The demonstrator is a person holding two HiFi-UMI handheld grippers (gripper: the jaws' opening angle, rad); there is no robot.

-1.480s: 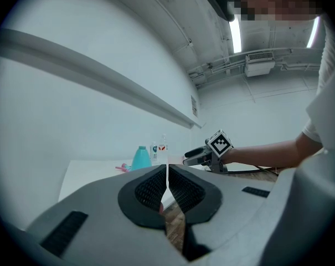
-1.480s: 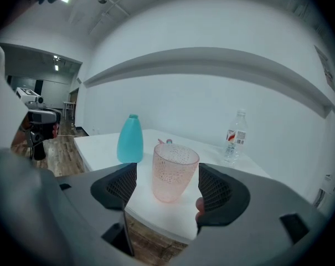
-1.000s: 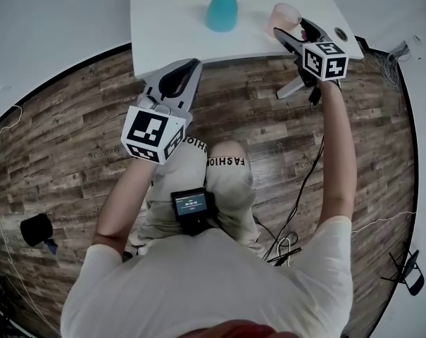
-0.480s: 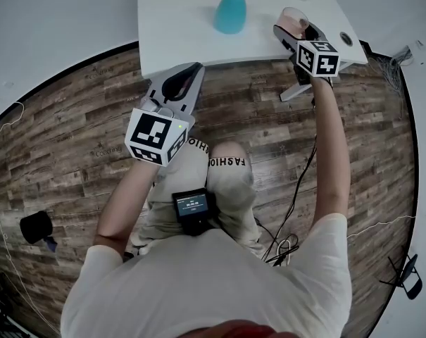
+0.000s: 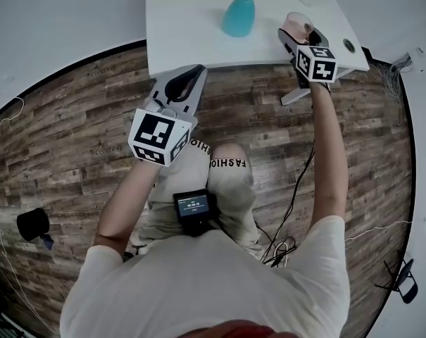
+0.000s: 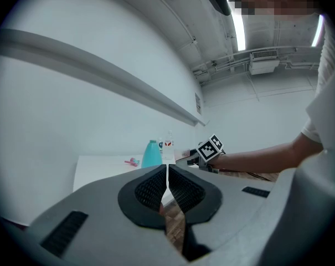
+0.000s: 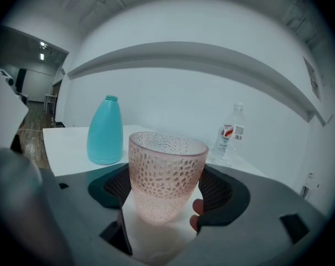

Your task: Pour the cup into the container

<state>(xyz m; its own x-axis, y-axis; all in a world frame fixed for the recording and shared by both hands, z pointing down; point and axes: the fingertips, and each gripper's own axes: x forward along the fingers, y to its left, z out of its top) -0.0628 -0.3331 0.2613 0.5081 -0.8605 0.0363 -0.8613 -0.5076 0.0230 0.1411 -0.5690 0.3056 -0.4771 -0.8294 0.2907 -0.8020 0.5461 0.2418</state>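
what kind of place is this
Probably a lab or studio room set up for recording, not a home. A bare white table stands by blank white walls, loose cables trail over the wood-look floor, and the open ceiling carries strip lights.

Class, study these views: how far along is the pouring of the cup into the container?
Done: nothing poured yet. In hand: the right gripper has its jaws either side of the pink cup, which stands upright on the white table; a firm grip cannot be confirmed. Left: lift it, carry it to the teal bottle, tip it. The left gripper is shut and empty.
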